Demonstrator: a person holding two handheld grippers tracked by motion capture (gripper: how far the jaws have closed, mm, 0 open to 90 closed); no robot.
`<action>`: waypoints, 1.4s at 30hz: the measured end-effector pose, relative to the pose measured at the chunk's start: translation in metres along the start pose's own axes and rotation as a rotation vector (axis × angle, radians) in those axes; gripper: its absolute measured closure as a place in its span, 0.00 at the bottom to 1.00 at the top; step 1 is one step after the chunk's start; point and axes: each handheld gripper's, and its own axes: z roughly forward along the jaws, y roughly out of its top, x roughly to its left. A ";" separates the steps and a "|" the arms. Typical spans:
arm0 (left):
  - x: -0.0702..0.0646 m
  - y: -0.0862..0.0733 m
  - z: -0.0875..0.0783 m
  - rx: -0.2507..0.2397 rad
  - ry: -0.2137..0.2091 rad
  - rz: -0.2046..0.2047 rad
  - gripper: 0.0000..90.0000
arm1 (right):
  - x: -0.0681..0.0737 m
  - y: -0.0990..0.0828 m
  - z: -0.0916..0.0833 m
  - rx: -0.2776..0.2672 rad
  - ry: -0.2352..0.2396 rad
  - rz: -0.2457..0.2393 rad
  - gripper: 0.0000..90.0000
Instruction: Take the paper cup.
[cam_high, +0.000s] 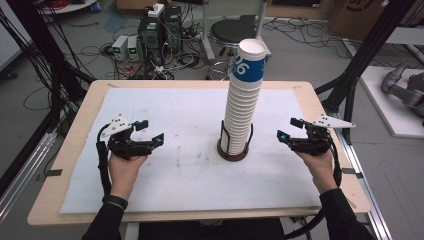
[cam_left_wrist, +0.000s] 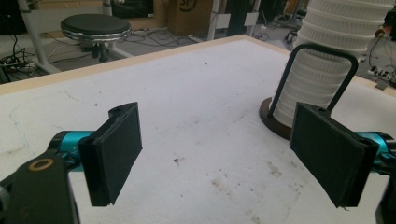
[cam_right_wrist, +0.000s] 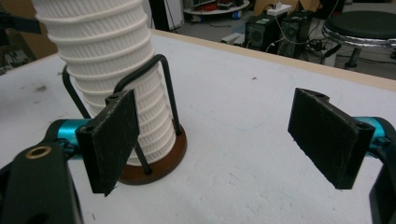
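A tall stack of white ribbed paper cups (cam_high: 243, 102) stands in a dark wire holder with a round brown base (cam_high: 233, 151) near the middle of the table; the top cup has a blue band. My left gripper (cam_high: 151, 132) hovers left of it, jaws open with nothing between them. My right gripper (cam_high: 290, 129) sits right of the stack, also open and empty. In the left gripper view the cup stack (cam_left_wrist: 327, 60) rises at the upper right. The right gripper view shows the cup stack (cam_right_wrist: 114, 70) and the holder's base (cam_right_wrist: 161, 161) behind its left jaw.
A white mat (cam_high: 190, 155) covers the wooden table (cam_high: 65, 150). Beyond the far edge are a black round stool (cam_high: 232, 32), computer boxes and tangled cables on the floor. Black frame posts stand at both sides.
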 end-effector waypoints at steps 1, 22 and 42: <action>0.000 0.000 0.000 0.000 0.000 0.000 0.18 | -0.001 -0.001 0.001 0.003 -0.004 0.006 0.19; 0.004 0.005 -0.002 -0.046 -0.010 -0.052 0.17 | 0.009 0.006 -0.010 -0.095 0.099 0.004 0.19; -0.004 0.013 0.007 -0.052 -0.124 -0.062 0.16 | 0.032 0.083 -0.021 -0.184 0.212 -0.157 0.19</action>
